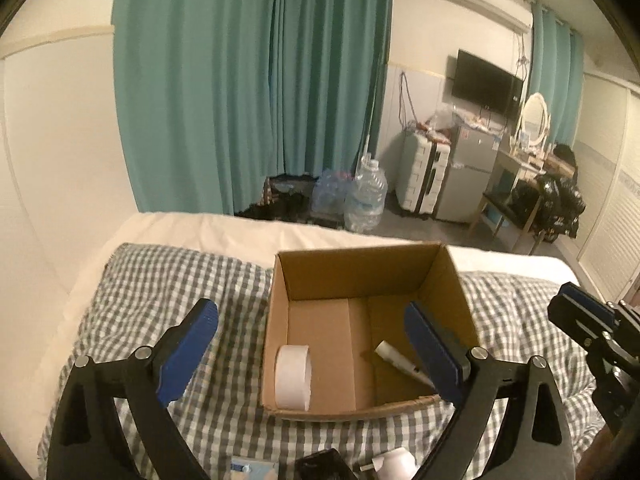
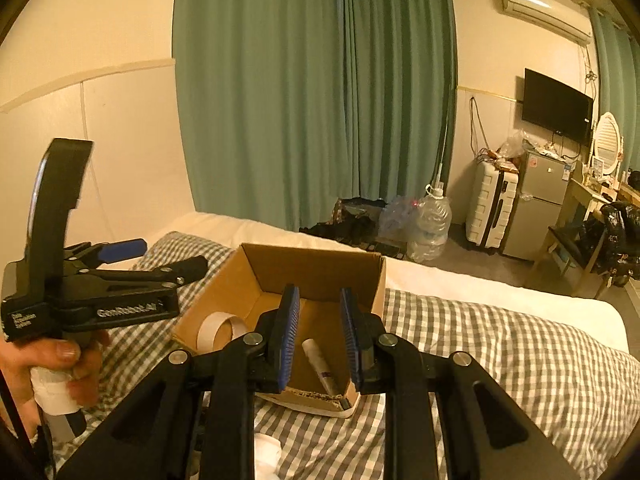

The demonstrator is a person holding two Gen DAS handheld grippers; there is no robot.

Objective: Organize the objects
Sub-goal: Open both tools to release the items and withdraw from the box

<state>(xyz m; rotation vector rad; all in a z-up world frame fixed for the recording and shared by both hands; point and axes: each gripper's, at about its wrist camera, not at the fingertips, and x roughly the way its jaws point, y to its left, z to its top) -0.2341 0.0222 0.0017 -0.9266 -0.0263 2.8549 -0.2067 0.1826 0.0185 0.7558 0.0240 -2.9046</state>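
An open cardboard box (image 1: 352,268) sits on a checked blanket on the bed; it also shows in the right wrist view (image 2: 312,264). Inside lie a roll of white tape (image 1: 293,376) (image 2: 218,332) at the left and a small white tube (image 1: 400,358) (image 2: 320,368) at the right. My left gripper (image 1: 312,348) is open wide and empty, above the box's near side. My right gripper (image 2: 319,340) is open with a narrower gap and empty, above the tube. The left gripper shows at the left of the right wrist view (image 2: 156,258).
Small objects lie on the blanket near the box's front: a white plug-like item (image 1: 394,462), a dark object (image 1: 320,464) and a light blue item (image 1: 252,468). The checked blanket (image 2: 500,352) spreads to the right. Beyond the bed stand water bottles (image 1: 366,196), a suitcase and a fridge.
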